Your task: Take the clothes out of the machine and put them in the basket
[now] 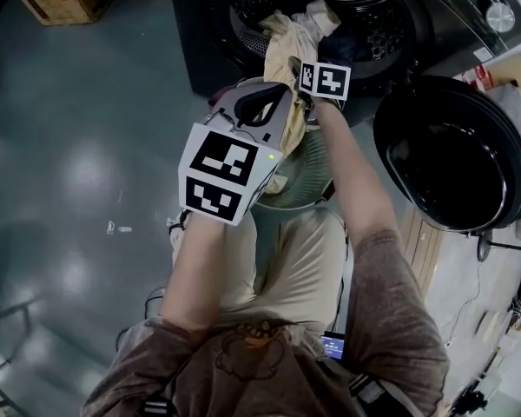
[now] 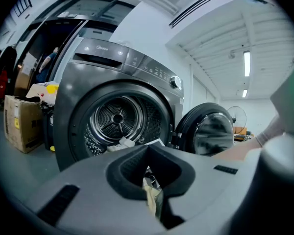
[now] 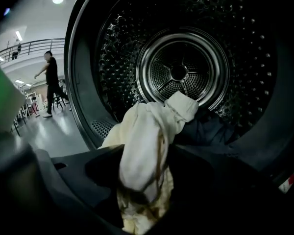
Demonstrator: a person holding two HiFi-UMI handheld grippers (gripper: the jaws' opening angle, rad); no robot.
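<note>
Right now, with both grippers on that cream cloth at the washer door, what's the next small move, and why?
Probably draw the right gripper back out of the drum, toward the basket. The cream garment sits bunched between its jaws, yet its far end lies inside on dark clothes.

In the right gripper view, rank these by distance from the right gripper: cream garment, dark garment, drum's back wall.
1. cream garment: between the jaws of the right gripper.
2. dark garment: to the right, low in the drum.
3. drum's back wall: centre, deepest inside.
</note>
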